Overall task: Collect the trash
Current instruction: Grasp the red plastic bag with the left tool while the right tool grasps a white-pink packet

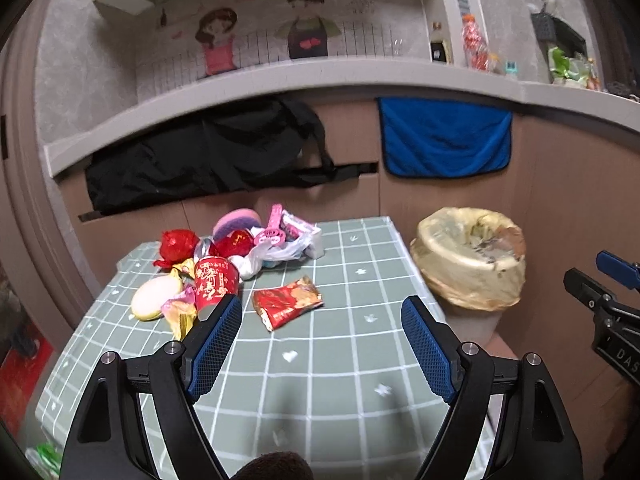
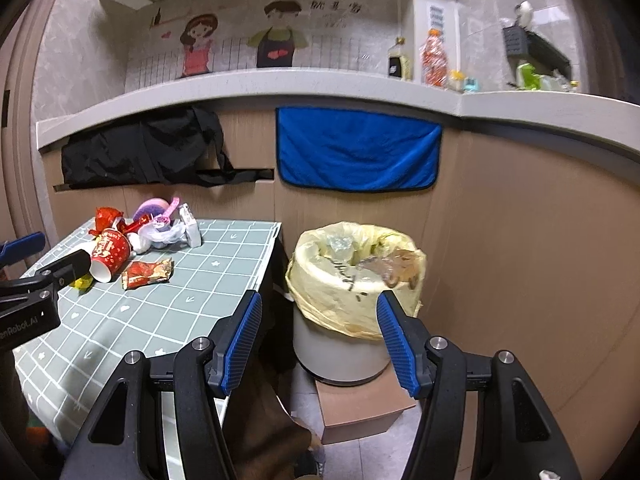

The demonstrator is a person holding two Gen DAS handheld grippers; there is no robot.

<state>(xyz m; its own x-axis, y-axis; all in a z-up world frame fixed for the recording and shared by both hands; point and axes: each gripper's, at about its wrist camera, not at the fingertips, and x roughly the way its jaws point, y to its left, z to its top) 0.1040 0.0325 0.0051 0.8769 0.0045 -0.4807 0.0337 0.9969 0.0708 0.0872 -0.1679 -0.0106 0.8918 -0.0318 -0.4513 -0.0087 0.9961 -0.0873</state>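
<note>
A pile of trash lies at the far left of the green checked tablecloth [image 1: 352,360]: a red paper cup [image 1: 214,282] on its side, a red snack wrapper [image 1: 286,302], a red foil ball [image 1: 178,244], a white plastic bag [image 1: 280,252] and pink packaging. My left gripper [image 1: 322,312] hangs open above the table, just short of the wrapper, nothing between its fingers. To the right of the table stands a bin [image 2: 356,280] lined with a yellow bag. My right gripper [image 2: 318,308] is open and empty in front of the bin.
A black bag [image 1: 208,156] and a blue towel [image 1: 444,138] hang on the brown counter front behind the table. The bin stands on a cardboard box [image 2: 360,408] on the floor. Bottles and clutter line the grey countertop [image 2: 280,80].
</note>
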